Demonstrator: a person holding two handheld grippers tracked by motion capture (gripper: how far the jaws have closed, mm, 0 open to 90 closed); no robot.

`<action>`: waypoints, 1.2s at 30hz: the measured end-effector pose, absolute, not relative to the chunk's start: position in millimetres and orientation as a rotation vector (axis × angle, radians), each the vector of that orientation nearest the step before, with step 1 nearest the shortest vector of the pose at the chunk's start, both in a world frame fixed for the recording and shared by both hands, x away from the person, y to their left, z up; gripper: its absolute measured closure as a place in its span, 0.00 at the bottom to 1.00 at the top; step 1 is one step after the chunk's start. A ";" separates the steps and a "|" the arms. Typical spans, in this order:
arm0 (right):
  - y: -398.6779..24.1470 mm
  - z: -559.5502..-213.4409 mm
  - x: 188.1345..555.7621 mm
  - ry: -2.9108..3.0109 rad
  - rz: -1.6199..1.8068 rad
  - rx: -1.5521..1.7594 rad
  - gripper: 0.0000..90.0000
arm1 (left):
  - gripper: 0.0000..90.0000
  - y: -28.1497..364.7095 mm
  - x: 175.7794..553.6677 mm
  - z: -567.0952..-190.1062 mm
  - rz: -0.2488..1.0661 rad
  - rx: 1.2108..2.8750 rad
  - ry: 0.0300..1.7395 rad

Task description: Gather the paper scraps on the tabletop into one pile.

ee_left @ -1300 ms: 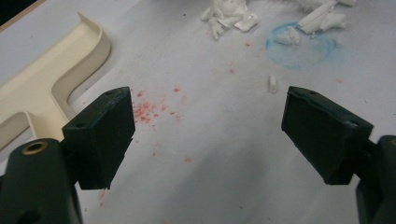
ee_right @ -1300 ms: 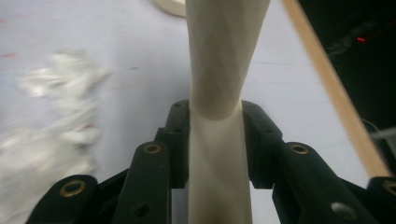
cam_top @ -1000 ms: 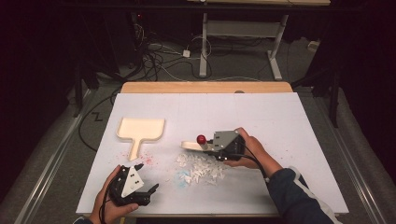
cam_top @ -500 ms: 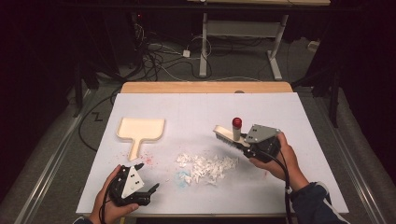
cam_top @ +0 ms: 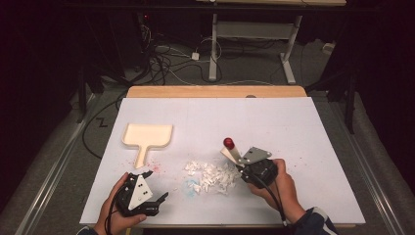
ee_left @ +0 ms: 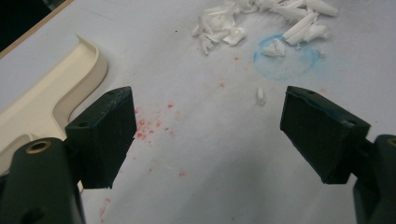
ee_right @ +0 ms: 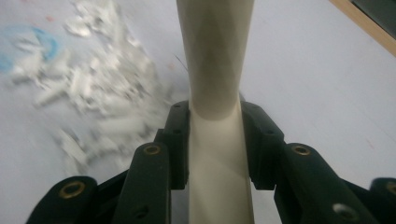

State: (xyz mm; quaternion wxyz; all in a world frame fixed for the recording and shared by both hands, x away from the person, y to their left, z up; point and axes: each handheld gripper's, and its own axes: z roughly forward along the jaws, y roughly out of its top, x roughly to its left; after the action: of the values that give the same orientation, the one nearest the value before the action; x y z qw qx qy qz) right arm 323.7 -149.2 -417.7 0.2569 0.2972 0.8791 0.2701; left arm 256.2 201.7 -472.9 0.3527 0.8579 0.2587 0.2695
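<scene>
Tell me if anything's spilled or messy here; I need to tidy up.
Yes. White scraps lie loosely scattered mid-table between the grippers, not in the dustpan. Red specks and a smudged blue ring stain the white sheet.

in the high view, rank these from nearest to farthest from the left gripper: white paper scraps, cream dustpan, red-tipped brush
1. cream dustpan: its handle end lies just beyond the left gripper, the pan farther up the table.
2. white paper scraps: a pile at mid-table, to the gripper's right.
3. red-tipped brush: beyond the scraps, clamped in the right gripper.
</scene>
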 end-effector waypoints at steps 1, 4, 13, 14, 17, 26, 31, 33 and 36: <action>-144.5 -417.9 323.3 2.383 0.747 0.804 0.75 | 0.19 201.7 256.4 -473.0 0.697 2.218 0.670; -125.2 -417.9 323.0 2.386 0.787 0.773 0.75 | 0.19 203.2 257.5 -473.2 0.690 2.210 0.681; -109.2 -405.2 326.1 2.363 0.935 0.760 0.75 | 0.19 204.1 256.8 -473.5 0.692 2.207 0.688; -111.4 -402.2 325.0 2.349 0.936 0.746 0.75 | 0.19 204.3 256.7 -473.6 0.692 2.207 0.689; -127.2 -391.6 322.7 2.315 0.951 0.735 0.75 | 0.19 205.1 256.1 -474.1 0.693 2.208 0.690; -193.3 -388.9 310.3 2.332 0.940 0.778 0.75 | 0.19 204.8 255.6 -474.2 0.696 2.214 0.694; -215.7 -390.7 311.9 2.302 1.029 0.869 0.75 | 0.19 202.5 256.5 -474.6 0.694 2.225 0.688; -217.7 -397.0 316.0 2.286 0.987 0.907 0.75 | 0.19 201.4 256.8 -474.9 0.695 2.229 0.686; -219.0 -406.5 320.8 2.269 0.902 0.918 0.75 | 0.19 201.7 257.2 -474.9 0.694 2.231 0.686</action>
State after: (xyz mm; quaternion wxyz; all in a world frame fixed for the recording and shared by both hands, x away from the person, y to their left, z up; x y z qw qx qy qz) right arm 320.8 -219.0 -406.5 0.2631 0.3394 0.8392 0.3337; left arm 257.2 201.7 -474.9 0.3458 0.8597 0.2642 0.2675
